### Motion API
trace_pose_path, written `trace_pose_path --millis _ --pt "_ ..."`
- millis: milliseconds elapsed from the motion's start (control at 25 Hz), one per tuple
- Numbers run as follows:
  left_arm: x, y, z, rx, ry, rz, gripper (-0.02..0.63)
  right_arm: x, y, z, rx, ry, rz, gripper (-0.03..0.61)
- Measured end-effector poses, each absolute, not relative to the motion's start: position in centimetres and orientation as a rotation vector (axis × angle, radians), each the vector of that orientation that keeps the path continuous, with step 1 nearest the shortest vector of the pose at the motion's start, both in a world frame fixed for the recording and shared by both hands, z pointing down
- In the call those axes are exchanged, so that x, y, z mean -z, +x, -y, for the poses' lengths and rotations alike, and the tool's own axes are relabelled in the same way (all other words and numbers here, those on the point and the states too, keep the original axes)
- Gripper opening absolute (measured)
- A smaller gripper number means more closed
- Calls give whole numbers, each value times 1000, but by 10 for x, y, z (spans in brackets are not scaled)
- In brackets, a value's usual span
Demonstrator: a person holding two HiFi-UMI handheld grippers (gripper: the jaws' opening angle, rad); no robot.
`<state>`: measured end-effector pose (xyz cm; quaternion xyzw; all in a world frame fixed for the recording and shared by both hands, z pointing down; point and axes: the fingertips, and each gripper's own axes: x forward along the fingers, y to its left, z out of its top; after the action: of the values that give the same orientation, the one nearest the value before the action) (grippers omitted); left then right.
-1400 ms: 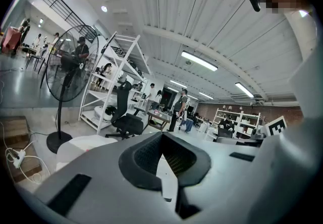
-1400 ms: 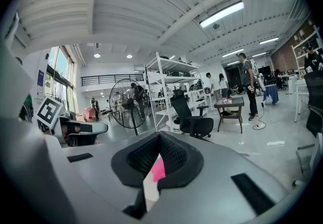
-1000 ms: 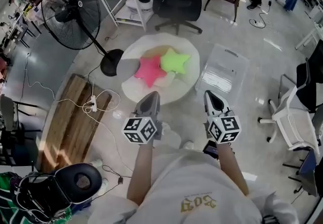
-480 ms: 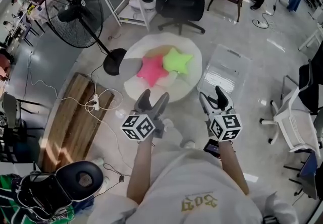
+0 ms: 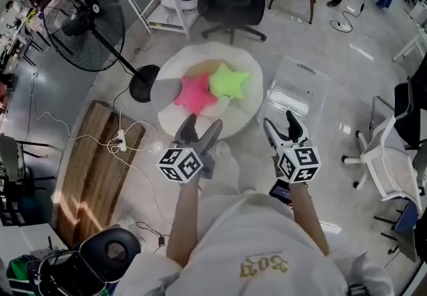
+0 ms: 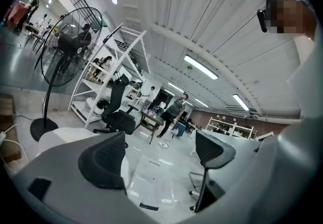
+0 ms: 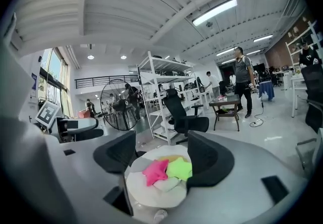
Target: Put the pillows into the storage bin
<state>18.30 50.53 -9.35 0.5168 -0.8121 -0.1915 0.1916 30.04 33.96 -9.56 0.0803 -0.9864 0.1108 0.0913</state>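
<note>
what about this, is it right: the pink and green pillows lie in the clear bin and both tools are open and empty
No. The pink pillow and green pillow lie on the white cushion, not in the bin beside it; the head view shows this. The left tool and right tool, whose jaws have just been opening, are open and empty.

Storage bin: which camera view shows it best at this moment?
The head view: the whole clear storage bin shows from above, right of the round cushion. The left gripper view shows it faint and low, between the jaws. The right gripper view does not show it.
</note>
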Motion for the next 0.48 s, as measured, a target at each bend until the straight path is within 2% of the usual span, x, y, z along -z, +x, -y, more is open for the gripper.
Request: trace_pose_path --millis 240,480 --pt "62 96 -461 536 1415 2232 435 67 224 -295 -336 264 2860 316" --pt "52 -29 -406 497 1418 2195 434 52 113 -238 -324 294 2789 315"
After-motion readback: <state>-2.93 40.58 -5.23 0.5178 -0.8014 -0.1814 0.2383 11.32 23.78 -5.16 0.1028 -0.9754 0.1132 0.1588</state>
